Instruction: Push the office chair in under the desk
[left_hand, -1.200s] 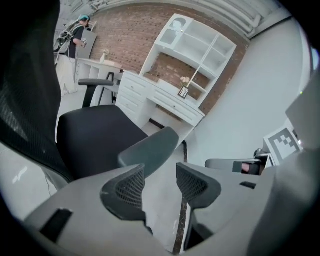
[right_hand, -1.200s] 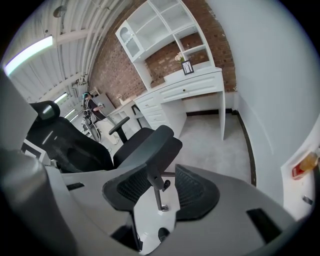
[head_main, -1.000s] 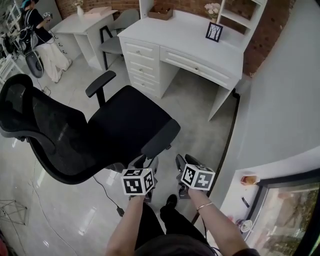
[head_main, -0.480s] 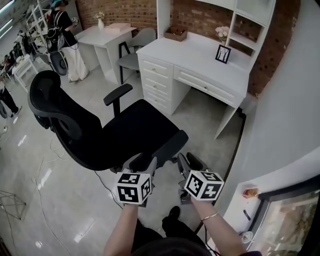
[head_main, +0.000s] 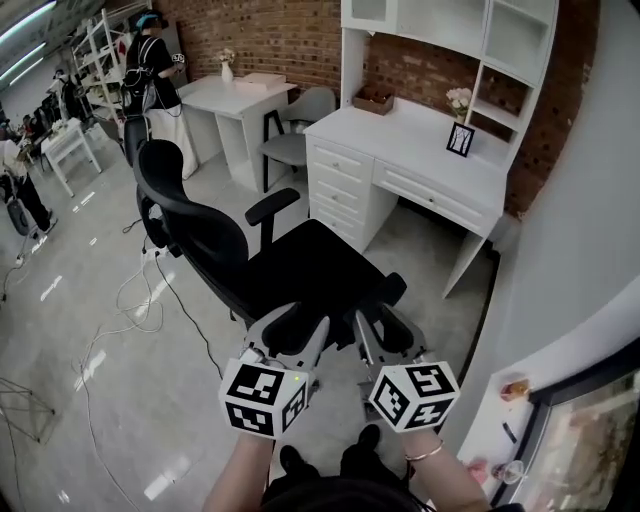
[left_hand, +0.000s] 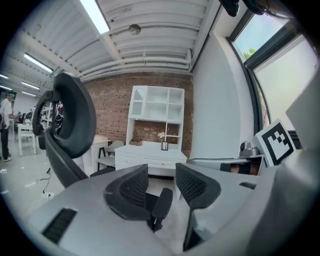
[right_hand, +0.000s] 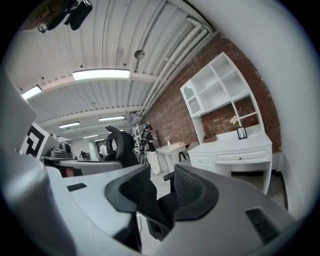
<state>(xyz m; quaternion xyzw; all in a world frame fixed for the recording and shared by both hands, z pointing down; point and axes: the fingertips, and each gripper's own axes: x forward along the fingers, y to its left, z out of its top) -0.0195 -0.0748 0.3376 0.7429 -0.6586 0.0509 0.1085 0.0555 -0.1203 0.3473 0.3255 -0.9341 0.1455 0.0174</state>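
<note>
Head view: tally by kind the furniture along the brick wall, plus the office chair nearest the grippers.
Desks: 2 (near desk, far desk)
Grey chairs: 1 (grey chair)
Office chairs: 1 (office chair)
Total: 4

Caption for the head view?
Left gripper and right gripper, open and empty, the right's jaws just narrowed, hover beside the black mesh-backed office chair, not yet under the white drawered desk.

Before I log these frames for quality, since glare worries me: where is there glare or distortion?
Head view: sharp, with bright glare on the floor. Left gripper view: strong fisheye, dark corners, lamp blown out, window bright. Right gripper view: same fisheye, the shelves lean and bow, lamp blown out.
</note>
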